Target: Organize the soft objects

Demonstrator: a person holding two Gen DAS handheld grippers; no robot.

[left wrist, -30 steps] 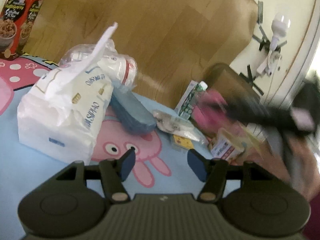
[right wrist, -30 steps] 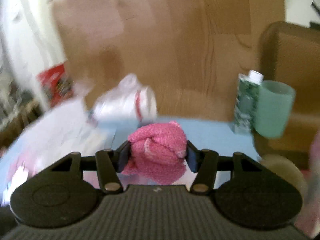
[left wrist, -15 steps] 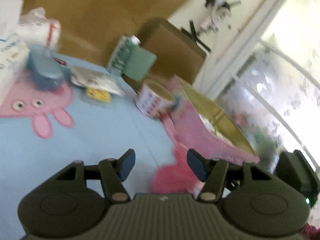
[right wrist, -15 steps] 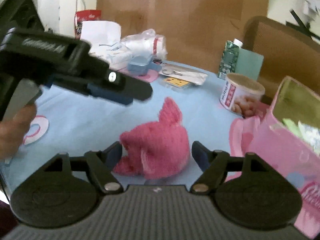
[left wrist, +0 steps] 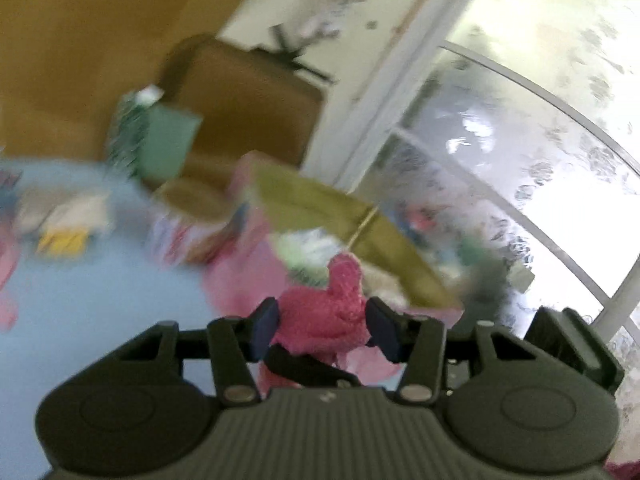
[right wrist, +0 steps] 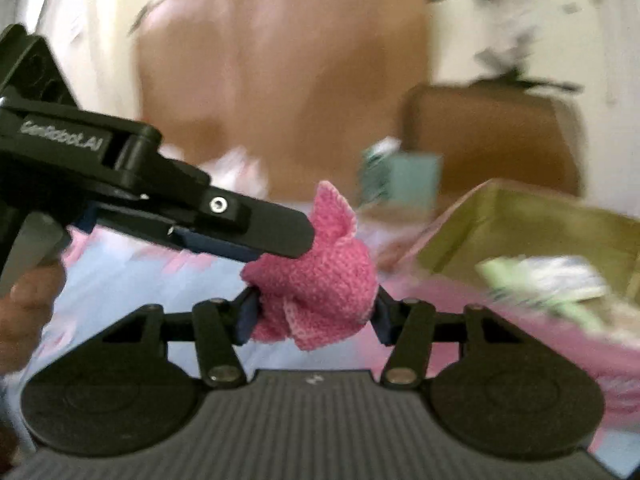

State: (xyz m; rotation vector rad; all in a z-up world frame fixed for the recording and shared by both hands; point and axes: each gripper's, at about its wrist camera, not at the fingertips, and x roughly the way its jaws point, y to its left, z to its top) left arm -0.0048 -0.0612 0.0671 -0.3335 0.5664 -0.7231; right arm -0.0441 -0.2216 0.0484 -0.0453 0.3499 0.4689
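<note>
A pink knitted toy [left wrist: 324, 312] with a pointed ear sits between the blue pads of my left gripper [left wrist: 322, 328], whose jaws are closing and press on it from both sides. In the right wrist view the same toy [right wrist: 320, 280] is also squeezed between the pads of my right gripper [right wrist: 315, 316], whose jaws are closing too. The left gripper [right wrist: 280, 244] reaches in from the left, with its finger over the toy's upper left side. The toy hangs above the blue cloth [left wrist: 100, 300], just beside the open pink box [left wrist: 340, 208].
The pink box [right wrist: 520, 216] has an olive inside and holds green and white soft things. A green cup [left wrist: 168, 148] and a carton stand behind it, in front of a brown chair [left wrist: 248, 100]. A person's hand [right wrist: 24, 312] holds the left gripper. A window lies to the right.
The right gripper opened around the toy on the cloth, then closed on it again. The left gripper swung right from the white bag and closed on the toy too.
</note>
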